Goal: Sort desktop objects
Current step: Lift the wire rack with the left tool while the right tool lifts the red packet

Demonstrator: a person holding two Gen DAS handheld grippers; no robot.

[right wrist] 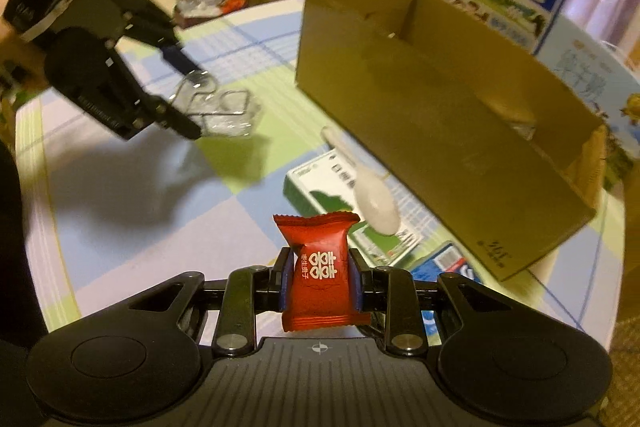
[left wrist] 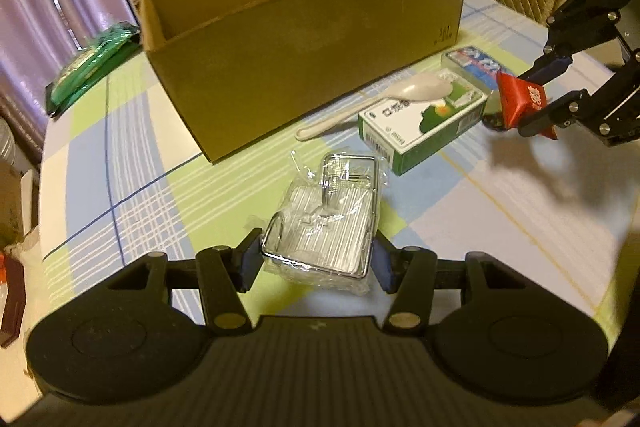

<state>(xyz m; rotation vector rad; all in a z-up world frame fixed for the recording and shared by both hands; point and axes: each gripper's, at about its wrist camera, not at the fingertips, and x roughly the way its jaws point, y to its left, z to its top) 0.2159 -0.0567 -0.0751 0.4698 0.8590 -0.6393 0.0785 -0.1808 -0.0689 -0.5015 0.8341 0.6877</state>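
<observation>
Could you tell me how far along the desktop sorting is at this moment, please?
Done: nothing visibly. The cardboard box shows no sorted item; its floor is mostly hidden. In hand: the left gripper clamps the wrapped wire rack, the right gripper the red candy. Left on the table: white spoon, green-and-white carton, blue-and-white pack.

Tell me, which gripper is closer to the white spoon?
Right. The right gripper, holding the red candy, hovers just beside the white spoon; the left gripper is farther back, clamping the wire rack.
</observation>
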